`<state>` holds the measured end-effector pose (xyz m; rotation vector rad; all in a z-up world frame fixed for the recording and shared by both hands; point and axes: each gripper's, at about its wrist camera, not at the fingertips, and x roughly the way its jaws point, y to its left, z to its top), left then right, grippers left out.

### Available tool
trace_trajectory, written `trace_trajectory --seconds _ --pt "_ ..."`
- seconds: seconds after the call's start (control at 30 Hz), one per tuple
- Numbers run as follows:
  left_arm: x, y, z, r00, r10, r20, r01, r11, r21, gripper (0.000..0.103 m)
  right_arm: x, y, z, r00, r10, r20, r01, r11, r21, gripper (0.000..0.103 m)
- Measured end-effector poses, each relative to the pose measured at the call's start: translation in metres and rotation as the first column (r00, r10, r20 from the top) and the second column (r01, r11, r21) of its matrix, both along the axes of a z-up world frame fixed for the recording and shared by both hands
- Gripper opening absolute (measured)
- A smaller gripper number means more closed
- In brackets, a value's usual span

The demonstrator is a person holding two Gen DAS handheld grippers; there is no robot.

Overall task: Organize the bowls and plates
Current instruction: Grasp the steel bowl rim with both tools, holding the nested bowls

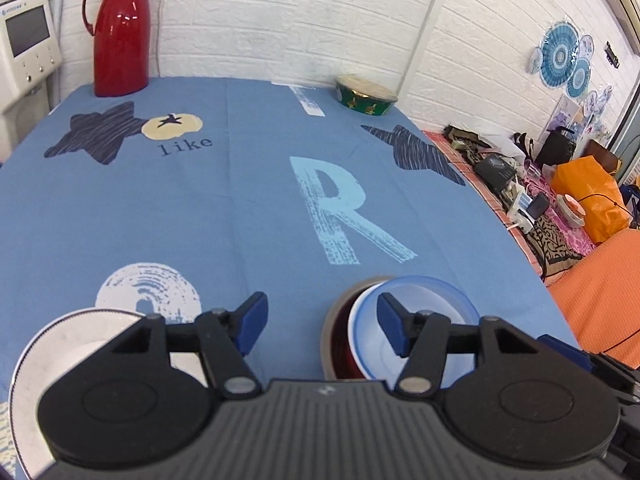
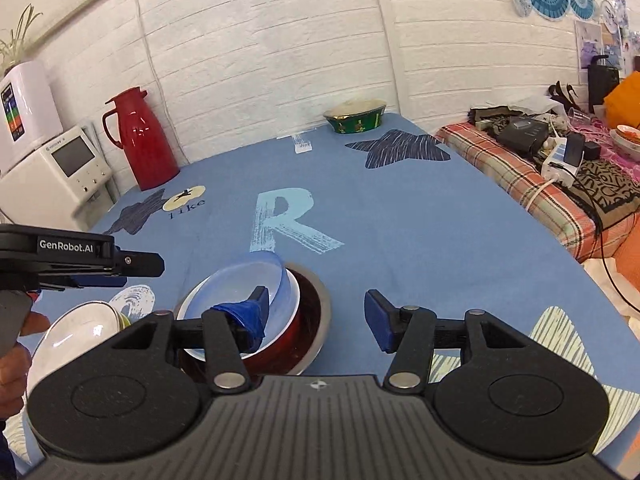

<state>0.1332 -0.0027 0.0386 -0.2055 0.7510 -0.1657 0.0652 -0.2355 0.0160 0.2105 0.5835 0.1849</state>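
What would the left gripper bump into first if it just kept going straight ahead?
Probably nothing soon. The open left gripper points across bare blue tablecloth; the stacked bowls sit just right of its line, behind the right finger. Far ahead stands only the white brick wall, though depth is hard to judge.

Bright, even light; soft shadows; strong fisheye bending at edges.
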Motion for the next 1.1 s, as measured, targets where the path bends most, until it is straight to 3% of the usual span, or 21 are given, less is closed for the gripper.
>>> trace_trajectory --seconds 0.27,0.4,0.53,0.73,0.93,1.1 --pt "0.008 0.01 0.002 1.0 0.012 -0.008 -0.012 0.998 0.067 0.061 0.008 -0.005 -0.018 0.998 -0.008 -0.065 0.012 0.998 0.063 0.039" --pt "0.017 0.017 0.001 0.999 -0.026 -0.041 0.03 0.994 0.102 0.062 0.013 -0.009 -0.025 0.995 -0.027 -0.093 0.034 0.997 0.074 0.04" --pt "0.03 0.029 -0.003 0.986 -0.124 -0.113 0.133 0.989 0.069 0.062 0.013 -0.017 -0.028 0.994 -0.04 -0.105 0.051 0.993 0.104 0.04" --pt "0.049 0.031 -0.023 0.938 -0.234 -0.257 0.223 0.972 -0.071 0.062 0.017 -0.028 -0.032 0.989 -0.075 -0.124 0.092 0.987 0.134 0.041" --pt "0.051 0.021 -0.037 0.93 -0.236 -0.283 0.242 0.97 -0.011 0.064 0.018 -0.028 -0.03 0.989 -0.051 -0.141 0.069 0.99 0.124 0.041" --pt "0.058 0.024 -0.043 0.92 -0.254 -0.299 0.251 0.967 -0.049 0.064 0.021 -0.025 -0.028 0.986 -0.013 -0.167 0.032 0.993 0.111 0.042"
